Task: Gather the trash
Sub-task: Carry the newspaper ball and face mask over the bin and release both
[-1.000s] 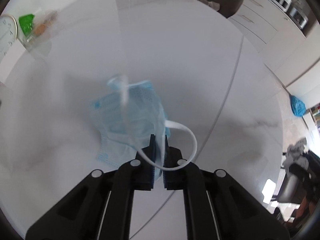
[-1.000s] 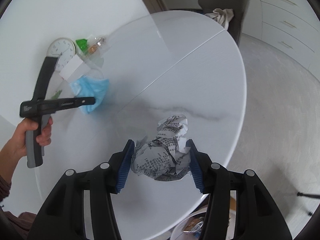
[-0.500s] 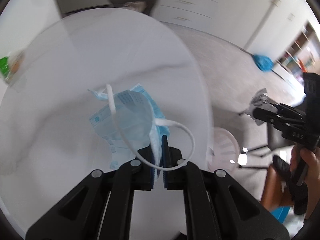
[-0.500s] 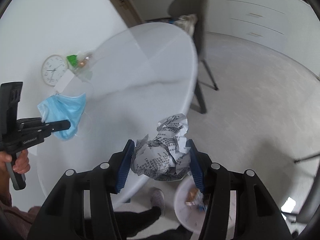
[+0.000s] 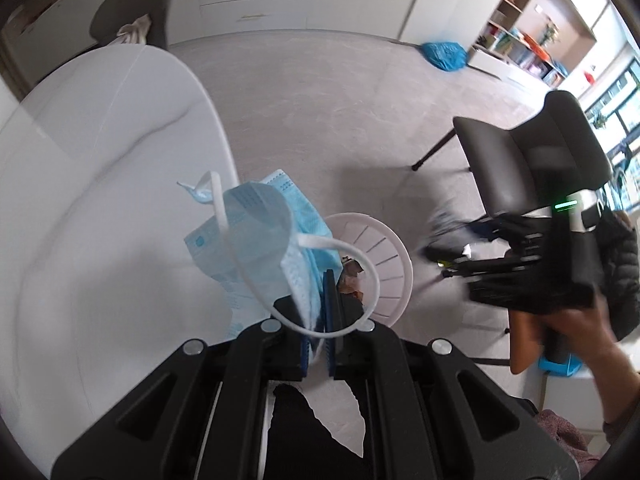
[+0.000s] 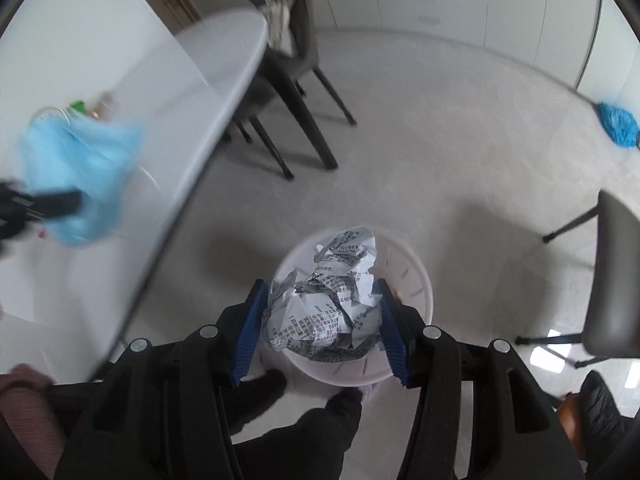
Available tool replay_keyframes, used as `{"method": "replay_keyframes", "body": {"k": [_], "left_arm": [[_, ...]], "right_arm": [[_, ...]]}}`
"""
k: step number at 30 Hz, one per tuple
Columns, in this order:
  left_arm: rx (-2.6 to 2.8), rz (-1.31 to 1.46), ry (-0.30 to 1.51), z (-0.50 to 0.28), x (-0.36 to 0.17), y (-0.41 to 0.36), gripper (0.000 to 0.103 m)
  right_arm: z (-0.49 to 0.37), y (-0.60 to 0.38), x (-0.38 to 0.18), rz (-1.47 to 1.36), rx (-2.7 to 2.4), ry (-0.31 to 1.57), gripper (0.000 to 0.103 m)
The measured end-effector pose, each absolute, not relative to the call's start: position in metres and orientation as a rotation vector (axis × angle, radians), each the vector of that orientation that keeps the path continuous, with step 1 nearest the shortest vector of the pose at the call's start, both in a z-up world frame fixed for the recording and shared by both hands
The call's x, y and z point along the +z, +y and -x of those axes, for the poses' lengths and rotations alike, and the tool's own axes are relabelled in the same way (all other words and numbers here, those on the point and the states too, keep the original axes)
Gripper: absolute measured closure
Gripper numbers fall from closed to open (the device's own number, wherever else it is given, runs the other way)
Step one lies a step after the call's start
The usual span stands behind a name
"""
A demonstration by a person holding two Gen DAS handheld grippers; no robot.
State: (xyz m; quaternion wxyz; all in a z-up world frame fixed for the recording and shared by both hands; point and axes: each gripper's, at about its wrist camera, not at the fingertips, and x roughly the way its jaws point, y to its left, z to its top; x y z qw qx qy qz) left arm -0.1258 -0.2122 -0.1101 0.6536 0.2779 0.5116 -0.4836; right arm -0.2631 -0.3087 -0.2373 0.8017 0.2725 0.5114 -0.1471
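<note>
My left gripper (image 5: 318, 316) is shut on a blue face mask (image 5: 260, 236) with white ear loops, held at the white table's edge (image 5: 216, 120) beside a white trash bin (image 5: 380, 256) on the floor. My right gripper (image 6: 322, 320) is shut on a crumpled newspaper ball (image 6: 332, 292) and holds it right above the same bin (image 6: 416, 280). The mask (image 6: 80, 172) shows blurred at the left of the right wrist view. The right gripper (image 5: 452, 252) shows blurred in the left wrist view.
The white table (image 6: 152, 104) lies to the left, with a clock and small items (image 6: 80, 108) at its far end. Dark chairs (image 6: 288, 36) (image 5: 528, 152) stand nearby. A blue mop (image 6: 616, 124) lies on the floor. My legs and feet (image 6: 304, 412) are below.
Both grippers swung off the table toward the floor bin. The newspaper ball is now above the bin, and the mask has reached the table's edge.
</note>
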Motion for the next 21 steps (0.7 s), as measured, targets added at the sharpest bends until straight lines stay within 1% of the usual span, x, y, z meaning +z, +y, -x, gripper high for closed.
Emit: {"method": "replay_keyframes", "body": {"k": [5,7,9,10,11,12,15,17,21], "left_arm": [[-1.098,-0.657,1.172,0.137,-0.113,-0.212,0.097],[-1.092,-0.676,1.164,0.141,-0.115,-0.215,0.097],[-1.093,-0.69,1.163,0.146,-0.116,-0.22,0.097],[-1.093,-0.695,1.164,0.147,-0.116,-0.22,0.097],[-1.091,-0.7,1.163,0.148,-0.117,-0.219,0.097],[-1.092,-0.705,1.161,0.148,-0.118,-0.217,0.097],[-1.099,-0.716,1.162,0.151,-0.121,-0.217,0.097],[-1.11,-0.727,1.161,0.153,-0.123,-0.218,0.097],[-1.134,-0.76,1.149,0.153,-0.128,-0.224,0.097]], "right_arm": [[0.237,-0.304,-0.343,-0.626,-0.29,1.255,0.049],[0.228,-0.303,-0.368,-0.649,-0.288,1.29,0.049],[0.222,-0.3,-0.381,-0.647,-0.288,1.316,0.046],[0.219,-0.299,-0.385,-0.644,-0.291,1.321,0.044],[0.216,-0.298,-0.387,-0.651,-0.289,1.322,0.04],[0.213,-0.297,-0.386,-0.663,-0.285,1.32,0.03],[0.22,-0.296,-0.378,-0.651,-0.308,1.301,0.016],[0.225,-0.296,-0.364,-0.653,-0.324,1.264,0.013],[0.238,-0.305,-0.337,-0.689,-0.353,1.21,0.012]]}}
